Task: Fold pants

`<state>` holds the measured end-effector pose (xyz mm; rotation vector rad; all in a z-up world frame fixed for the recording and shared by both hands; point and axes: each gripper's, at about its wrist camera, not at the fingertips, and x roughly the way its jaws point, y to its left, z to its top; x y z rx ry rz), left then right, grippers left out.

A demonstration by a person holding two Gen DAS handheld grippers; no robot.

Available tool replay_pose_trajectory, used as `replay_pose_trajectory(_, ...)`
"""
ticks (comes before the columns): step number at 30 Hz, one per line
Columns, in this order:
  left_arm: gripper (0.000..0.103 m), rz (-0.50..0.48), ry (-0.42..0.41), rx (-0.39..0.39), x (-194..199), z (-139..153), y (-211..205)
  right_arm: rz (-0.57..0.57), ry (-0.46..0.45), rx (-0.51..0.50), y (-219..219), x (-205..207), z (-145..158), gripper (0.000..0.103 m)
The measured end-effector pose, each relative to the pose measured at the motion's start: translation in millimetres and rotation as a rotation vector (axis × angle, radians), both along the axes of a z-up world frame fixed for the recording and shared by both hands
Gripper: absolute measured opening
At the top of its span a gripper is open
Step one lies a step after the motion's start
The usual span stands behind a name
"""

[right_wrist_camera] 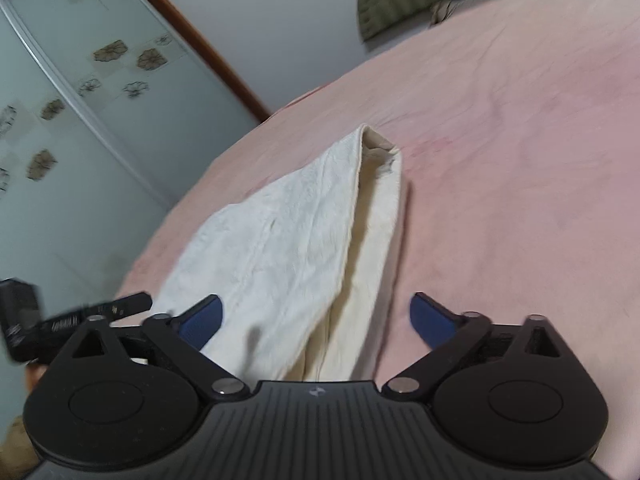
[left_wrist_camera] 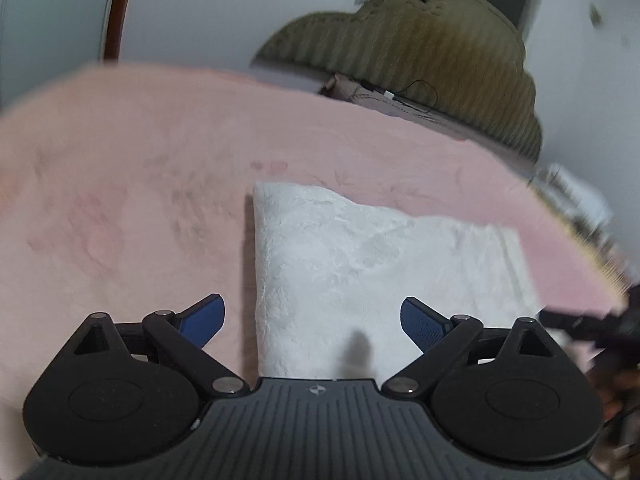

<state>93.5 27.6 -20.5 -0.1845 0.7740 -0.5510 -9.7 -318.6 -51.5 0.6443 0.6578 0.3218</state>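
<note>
The white pants (left_wrist_camera: 360, 264) lie folded into a compact rectangle on the pink blanket (left_wrist_camera: 120, 200). My left gripper (left_wrist_camera: 313, 322) is open and empty, held just above the near edge of the fold. In the right wrist view the pants (right_wrist_camera: 288, 240) show stacked cream layers along their right side. My right gripper (right_wrist_camera: 316, 320) is open and empty over the near end of the pants. The other gripper shows at the right edge of the left wrist view (left_wrist_camera: 592, 324) and at the left edge of the right wrist view (right_wrist_camera: 80, 312).
The pink blanket (right_wrist_camera: 520, 140) covers the whole bed. An olive ribbed headboard cushion (left_wrist_camera: 420, 48) stands at the far end. A sliding glass door (right_wrist_camera: 60, 120) with flower prints and a brown frame stands beside the bed.
</note>
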Motion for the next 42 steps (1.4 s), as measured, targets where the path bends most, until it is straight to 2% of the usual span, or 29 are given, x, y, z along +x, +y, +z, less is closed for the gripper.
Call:
replay_pose_trajectory(1, 0.095, -0.020, 0.058, -0.049, 12.6, -4.0, 5.6, 0.025, 0.011, 0.023, -2.2, 5.8, -1.1, 0.083)
replay_pose_trajectory(2, 0.094, -0.047, 0.116, -0.097, 24.7, -9.6, 9.8, 0.047, 0.021, 0.047, -3.3, 11.2, -2.5, 0.083)
replay_pose_trajectory(3, 0.093, -0.078, 0.168, -0.139, 34.7, -15.9, 12.2, 0.057, 0.024, 0.058, -3.5, 15.1, -3.1, 0.076)
replay_pose_trajectory(4, 0.093, -0.110, 0.228, -0.180, 44.7, -24.7, 12.9, 0.067, 0.030, 0.064, -3.1, 18.9, -3.7, 0.064)
replay_pose_trajectory(5, 0.092, -0.133, 0.283, -0.219, 52.7, -34.5, 12.4, 0.067, 0.038, 0.065, -2.9, 22.6, -4.7, 0.058)
replay_pose_trajectory(7, 0.094, -0.131, 0.284, -0.286, 58.1, -43.2, 13.3, 0.057, 0.051, 0.089, -4.0, 30.4, -9.1, 0.040)
replay_pose_trajectory(9, 0.094, -0.121, 0.295, -0.321, 61.9, -47.6, 11.4, 0.048, 0.054, 0.140, -4.7, 36.2, -16.2, 0.036)
replay_pose_trajectory(10, 0.092, -0.115, 0.296, -0.331, 60.6, -48.7, 8.5, 0.046, 0.053, 0.161, -3.5, 38.7, -19.3, 0.033)
replay_pose_trajectory(11, 0.085, -0.110, 0.292, -0.329, 60.2, -49.4, 6.2, 0.044, 0.050, 0.168, -1.8, 39.7, -20.7, 0.033)
replay_pose_trajectory(12, 0.077, -0.110, 0.282, -0.312, 58.4, -49.5, 3.3, 0.041, 0.046, 0.165, 0.9, 39.7, -20.6, 0.032)
replay_pose_trajectory(14, 0.042, -0.097, 0.240, -0.212, 52.7, -47.8, -3.0, 0.040, 0.033, 0.141, 5.0, 36.6, -17.3, 0.029)
replay_pose_trajectory(15, 0.033, -0.089, 0.210, -0.166, 49.5, -45.5, -2.9, 0.037, 0.026, 0.134, 6.6, 34.2, -15.2, 0.027)
replay_pose_trajectory(17, 0.015, -0.074, 0.183, -0.188, 42.6, -41.9, 2.2, 0.036, 0.003, 0.100, 11.7, 29.2, -9.2, 0.025)
replay_pose_trajectory(19, 0.011, -0.063, 0.150, -0.221, 36.9, -35.9, 6.1, 0.039, -0.030, 0.032, 20.2, 25.6, 3.2, 0.023)
replay_pose_trajectory(21, 0.010, -0.070, 0.080, -0.195, 28.2, -23.7, 5.5, 0.056, -0.071, -0.076, 32.6, 22.6, 21.5, 0.022)
replay_pose_trajectory(23, 0.010, -0.088, -0.008, -0.121, 19.4, -9.4, 0.1, 0.087, -0.115, -0.187, 48.1, 23.0, 44.1, 0.022)
replay_pose_trajectory(27, 0.010, -0.071, -0.158, 0.003, 17.7, 14.3, -1.3, 0.141, -0.194, -0.311, 75.1, 38.3, 77.6, 0.022)
replay_pose_trajectory(30, 0.010, -0.037, -0.249, 0.071, 28.9, 32.0, -0.1, 0.146, -0.228, -0.354, 93.8, 65.6, 91.5, 0.022)
replay_pose_trajectory(34, 0.012, 0.005, -0.344, 0.206, 53.2, 46.8, -6.6, 0.140, -0.249, -0.410, 122.2, 112.9, 101.8, 0.022)
replay_pose_trajectory(36, 0.012, 0.035, -0.351, 0.252, 68.7, 45.6, -9.1, 0.131, -0.250, -0.414, 130.5, 135.4, 100.2, 0.022)
replay_pose_trajectory(38, 0.012, 0.068, -0.317, 0.271, 85.0, 37.5, -7.5, 0.124, -0.229, -0.404, 132.6, 153.8, 90.3, 0.022)
replay_pose_trajectory(41, 0.013, 0.094, -0.223, 0.279, 102.1, 14.3, -0.6, 0.108, -0.126, -0.376, 134.9, 178.0, 65.9, 0.025)
replay_pose_trajectory(42, 0.014, 0.107, -0.200, 0.288, 105.5, 6.2, 0.3, 0.095, -0.080, -0.366, 135.0, 183.8, 56.2, 0.032)
